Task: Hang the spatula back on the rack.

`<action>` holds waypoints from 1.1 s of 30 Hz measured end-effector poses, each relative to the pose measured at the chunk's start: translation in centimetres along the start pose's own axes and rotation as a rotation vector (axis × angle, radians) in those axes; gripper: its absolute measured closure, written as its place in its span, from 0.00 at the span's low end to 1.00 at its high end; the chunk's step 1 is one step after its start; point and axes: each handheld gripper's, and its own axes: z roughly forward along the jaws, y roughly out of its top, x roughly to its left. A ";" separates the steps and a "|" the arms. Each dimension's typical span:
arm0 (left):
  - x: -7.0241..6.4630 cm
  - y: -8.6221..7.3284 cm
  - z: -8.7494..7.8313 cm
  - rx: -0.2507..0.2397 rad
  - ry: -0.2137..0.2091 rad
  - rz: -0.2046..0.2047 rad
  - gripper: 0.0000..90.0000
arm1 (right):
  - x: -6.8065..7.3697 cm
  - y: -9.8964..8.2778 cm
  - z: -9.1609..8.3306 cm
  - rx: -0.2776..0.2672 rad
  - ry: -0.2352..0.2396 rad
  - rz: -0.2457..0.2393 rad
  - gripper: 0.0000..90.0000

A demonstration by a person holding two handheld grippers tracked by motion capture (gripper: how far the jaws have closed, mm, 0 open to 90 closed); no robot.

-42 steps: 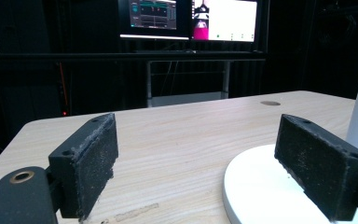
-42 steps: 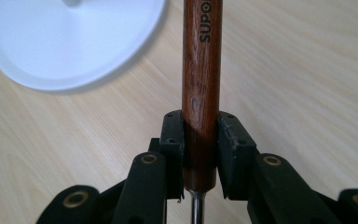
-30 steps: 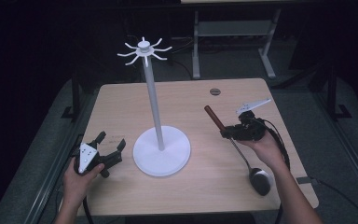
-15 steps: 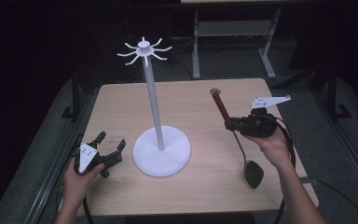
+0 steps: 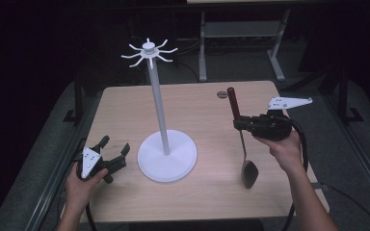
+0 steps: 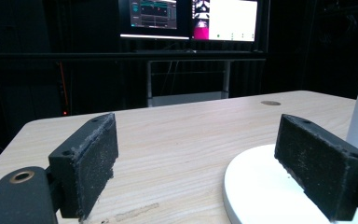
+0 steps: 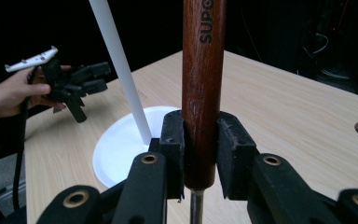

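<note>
Over the desk's (image 5: 125, 103) right side the ladle (image 5: 243, 144) hangs near-upright, bowl down, wooden handle clamped btwn right gripper's (image 5: 237, 124) fingers (image 7: 233, 156), hand level. Left gripper (image 5: 113, 153) rests low near the white stand (image 5: 166, 154), fingers wide apart, holding nothing.

I count one wooden-handled ladle (image 5: 241, 139), one white hook stand (image 5: 166, 149), two grippers, the left gripper (image 5: 110, 155) and the right gripper (image 5: 237, 125), and one table (image 5: 207, 202).

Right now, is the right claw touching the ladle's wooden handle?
Touching. In the right gripper view the right claw presses both pads against the ladle's wooden handle with no gap on either side.
</note>
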 end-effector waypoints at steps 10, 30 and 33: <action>0.0 0.0 0.0 0.000 0.002 -0.001 0.14 | 0.7 1.1 -0.5 -0.060 0.021 -0.024 0.82; 0.0 0.0 0.0 -0.003 0.003 0.000 0.14 | 2.6 6.1 2.1 -0.100 0.102 -0.102 0.82; 0.0 0.0 0.0 -0.002 0.003 0.000 0.14 | 3.0 6.8 2.5 -0.109 0.112 -0.113 0.82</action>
